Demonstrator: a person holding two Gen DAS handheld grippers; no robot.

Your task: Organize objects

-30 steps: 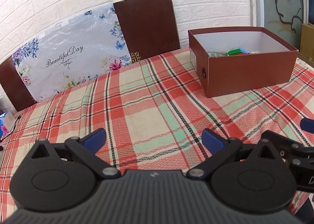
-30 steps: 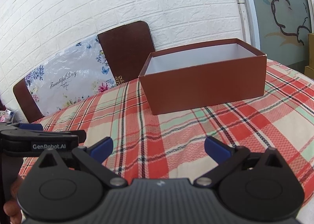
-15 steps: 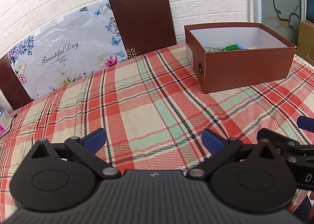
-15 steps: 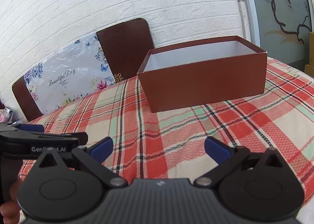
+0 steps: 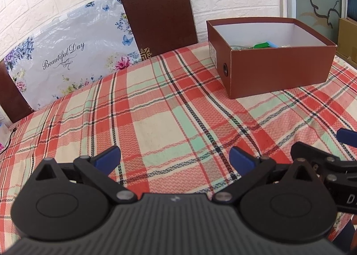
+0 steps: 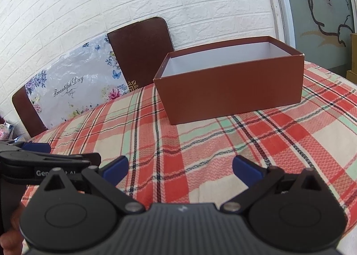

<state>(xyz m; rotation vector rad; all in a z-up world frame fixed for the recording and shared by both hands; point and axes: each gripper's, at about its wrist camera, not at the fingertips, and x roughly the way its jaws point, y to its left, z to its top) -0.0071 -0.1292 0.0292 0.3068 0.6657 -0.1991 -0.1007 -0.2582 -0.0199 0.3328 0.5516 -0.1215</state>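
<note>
Left hand-held gripper (image 5: 174,158) spread wide, nothing between its blue pads, low over the plaid tabletop (image 5: 156,121). Right hand-held gripper (image 6: 180,168) likewise spread and empty. Brown box (image 5: 274,65) stands at two o'clock on the tabletop, small green and blue items (image 5: 263,44) inside.

**Table surface and its load**

A table covered by a plaid tablecloth (image 5: 169,107) in red, cream and mint green with dark lines. One brown open-topped box (image 5: 279,69) with a white interior stands directly on the cloth toward the far right (small items, one green, show inside from the left wrist view). The near cloth lies bare.
</note>
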